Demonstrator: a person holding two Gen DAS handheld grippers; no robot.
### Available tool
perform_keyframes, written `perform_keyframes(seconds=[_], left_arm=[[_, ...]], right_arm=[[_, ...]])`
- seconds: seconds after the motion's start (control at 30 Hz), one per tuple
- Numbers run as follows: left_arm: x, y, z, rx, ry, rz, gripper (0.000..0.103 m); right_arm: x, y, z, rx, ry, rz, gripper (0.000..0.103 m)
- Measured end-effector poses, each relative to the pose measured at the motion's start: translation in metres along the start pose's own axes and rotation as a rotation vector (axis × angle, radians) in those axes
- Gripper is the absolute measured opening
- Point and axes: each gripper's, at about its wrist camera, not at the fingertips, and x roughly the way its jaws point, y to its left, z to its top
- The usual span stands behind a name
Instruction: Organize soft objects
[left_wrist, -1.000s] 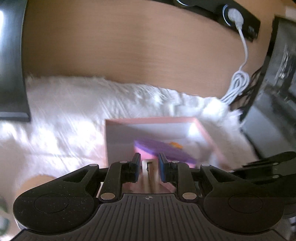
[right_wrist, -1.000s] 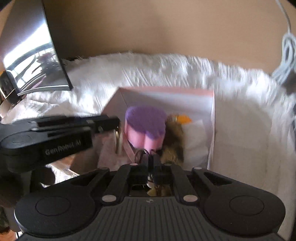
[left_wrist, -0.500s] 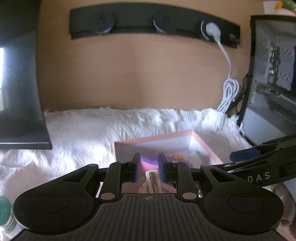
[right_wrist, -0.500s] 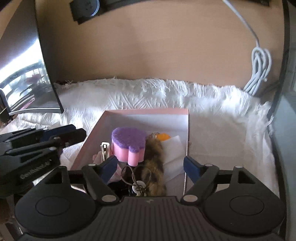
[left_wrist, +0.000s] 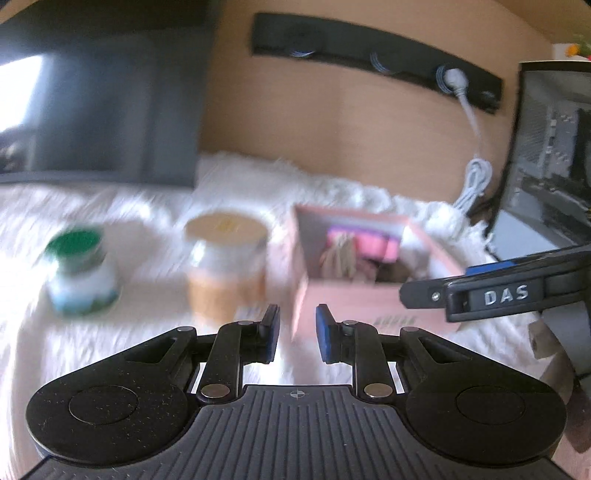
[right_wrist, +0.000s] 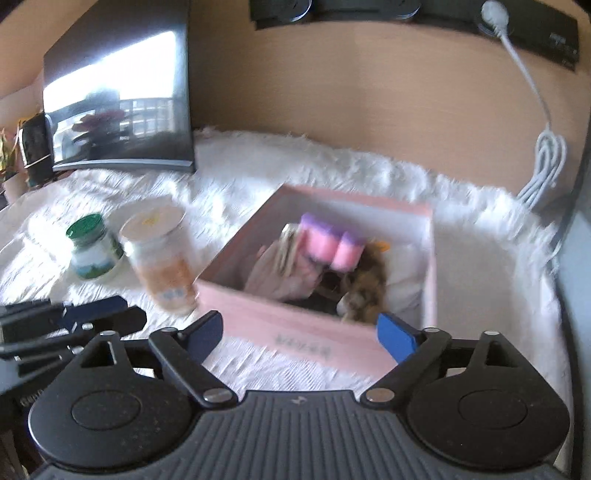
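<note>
Right gripper (right_wrist: 301, 334) jaws opening, empty, before pink box (right_wrist: 295, 325); left gripper (left_wrist: 297, 334) part-open, holding nothing.

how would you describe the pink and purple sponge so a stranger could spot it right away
Find the pink box on the white furry cover. Inside it, the sponge stands beside a brown furry toy. It alone has bright pink sides under a purple top.

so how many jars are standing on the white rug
2: a green-lidded jar furthest left, and a taller cream-lidded jar between it and the pink box. No others show.
</note>
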Motion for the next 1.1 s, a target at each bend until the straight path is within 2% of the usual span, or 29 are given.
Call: perform_keyframes(seconds=[0.1, 0.3, 0.37, 0.6, 0.77, 1.1], left_arm=[[0.003, 0.000, -0.023, -0.015, 0.038, 0.068, 0.024], [0.015, -0.002, -0.049, -0.051, 0.128, 0.090, 0.024], [0.014, -0.004, -0.052, -0.045, 0.113, 0.105, 0.024], [0.016, -0.017, -0.054, -0.034, 0.109, 0.164, 0.024], [0.015, -0.019, -0.055, -0.051, 0.108, 0.178, 0.024], [0.013, -0.020, -0.055, -0.047, 0.103, 0.177, 0.024]], right_arm=[[0.014, 0.008, -0.023, -0.028, 0.038, 0.003, 0.095], [0.042, 0.012, -0.057, -0.069, 0.124, -0.011, 0.097], [0.043, 0.009, -0.063, -0.047, 0.104, -0.019, 0.103], [0.040, 0.009, -0.067, -0.042, 0.087, -0.028, 0.103], [0.035, 0.008, -0.078, -0.039, 0.030, -0.027, 0.103], [0.031, 0.008, -0.082, -0.039, 0.016, -0.031, 0.103]])
